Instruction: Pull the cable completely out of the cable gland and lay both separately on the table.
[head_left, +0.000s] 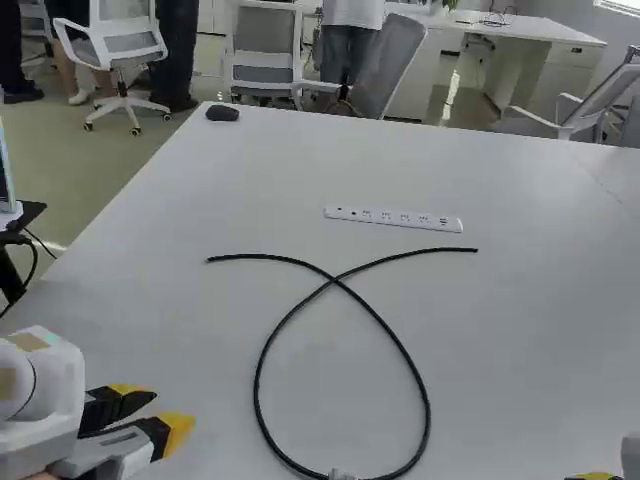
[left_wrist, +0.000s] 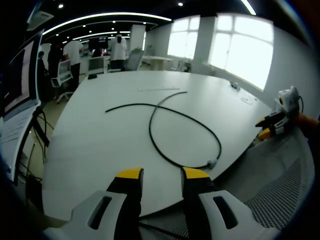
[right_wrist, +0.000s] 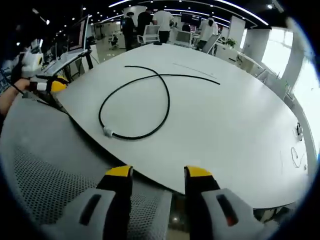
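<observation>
Left tongs (left_wrist: 160, 172): jaws parted, empty — just short of the counter (left_wrist: 100, 150) edge.
Right tongs (right_wrist: 159, 171): parted too, empty.
Cable (head_left: 333, 280): one crossed loop ahead of both tongs.
Gland (right_wrist: 106, 132): on the cable at the loop's near bend — between the tongs.
</observation>
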